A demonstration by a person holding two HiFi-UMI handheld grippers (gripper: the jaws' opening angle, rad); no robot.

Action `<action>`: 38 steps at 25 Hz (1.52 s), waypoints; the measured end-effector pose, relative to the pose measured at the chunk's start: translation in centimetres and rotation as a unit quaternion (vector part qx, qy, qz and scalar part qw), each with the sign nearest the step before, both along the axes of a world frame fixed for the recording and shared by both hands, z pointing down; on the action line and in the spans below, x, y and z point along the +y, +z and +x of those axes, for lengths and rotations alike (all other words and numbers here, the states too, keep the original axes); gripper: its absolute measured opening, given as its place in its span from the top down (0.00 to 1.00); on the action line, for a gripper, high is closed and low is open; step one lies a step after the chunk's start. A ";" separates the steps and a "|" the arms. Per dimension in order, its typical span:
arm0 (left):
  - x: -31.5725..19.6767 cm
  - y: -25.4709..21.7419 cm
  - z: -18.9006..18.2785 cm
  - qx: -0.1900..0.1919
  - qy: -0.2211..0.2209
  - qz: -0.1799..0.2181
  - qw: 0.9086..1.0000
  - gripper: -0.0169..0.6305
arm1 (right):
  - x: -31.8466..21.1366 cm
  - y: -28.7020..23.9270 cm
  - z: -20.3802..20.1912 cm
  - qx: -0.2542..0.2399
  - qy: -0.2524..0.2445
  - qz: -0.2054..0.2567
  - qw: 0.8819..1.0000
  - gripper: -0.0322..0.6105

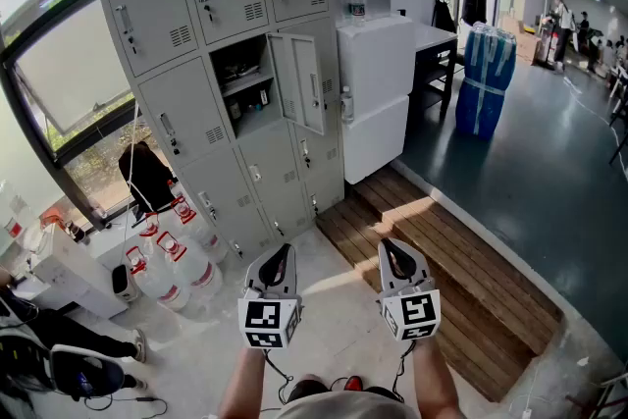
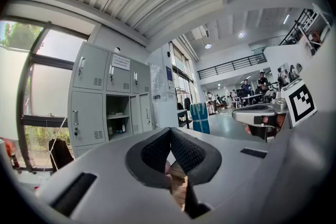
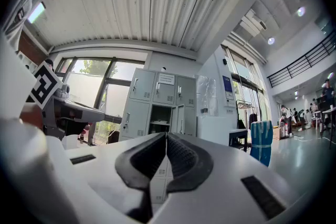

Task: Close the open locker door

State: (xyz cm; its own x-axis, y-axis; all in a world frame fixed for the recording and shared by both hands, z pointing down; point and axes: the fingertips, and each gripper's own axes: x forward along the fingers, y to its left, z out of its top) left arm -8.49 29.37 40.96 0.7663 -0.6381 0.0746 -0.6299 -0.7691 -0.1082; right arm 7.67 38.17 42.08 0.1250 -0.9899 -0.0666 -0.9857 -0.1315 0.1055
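The left claw [image 1: 278, 256] and right claw [image 1: 394, 252] are both clenched on nothing and held level, well apart from the locker [image 1: 157, 103]. Its middle door [image 1: 300, 83] stands swung out rightward. Clenched claws likely suit pushing it rather than grasping it.

The pale floor [image 1: 334, 309] has wooden boards [image 1: 442, 270] laid on its right side. Grey lockers [image 1: 226, 93] stand at its far edge, with red-capped water jugs [image 1: 172, 260] to their left, a white cabinet [image 1: 378, 93] to their right and blue barrels [image 1: 486, 78] beyond.
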 end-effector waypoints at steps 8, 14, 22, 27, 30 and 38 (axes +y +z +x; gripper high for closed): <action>0.3 -0.1 0.2 -0.001 -0.008 -0.003 1.000 0.94 | 0.4 -0.5 0.7 -0.006 -0.004 0.009 1.000 0.92; -0.2 0.4 0.8 -0.003 -0.013 -0.005 1.000 0.94 | -0.4 0.4 1.4 -0.011 -0.010 0.001 1.000 0.92; -3.2 0.8 3.4 -0.006 -0.014 -0.004 1.000 0.94 | -3.3 1.2 3.5 -0.010 -0.017 -0.007 1.000 0.92; -7.4 0.9 5.3 -0.006 -0.011 -0.002 1.000 0.94 | -7.5 1.4 5.4 -0.010 -0.015 -0.006 1.000 0.92; -11.2 1.4 6.8 -0.003 -0.011 -0.001 1.000 0.94 | -11.0 1.8 6.7 -0.008 -0.015 -0.006 1.000 0.92; -24.9 0.9 11.2 -0.004 0.000 -0.002 1.000 0.94 | -24.8 1.3 11.1 -0.015 -0.006 -0.004 1.000 0.92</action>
State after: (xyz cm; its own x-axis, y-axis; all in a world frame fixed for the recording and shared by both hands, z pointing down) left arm 2.75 4.44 41.88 0.7659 -0.6375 0.0835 -0.6287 -0.7698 -0.1101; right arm 18.72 13.36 43.35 0.1155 -0.9918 -0.0556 -0.9899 -0.1196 0.0766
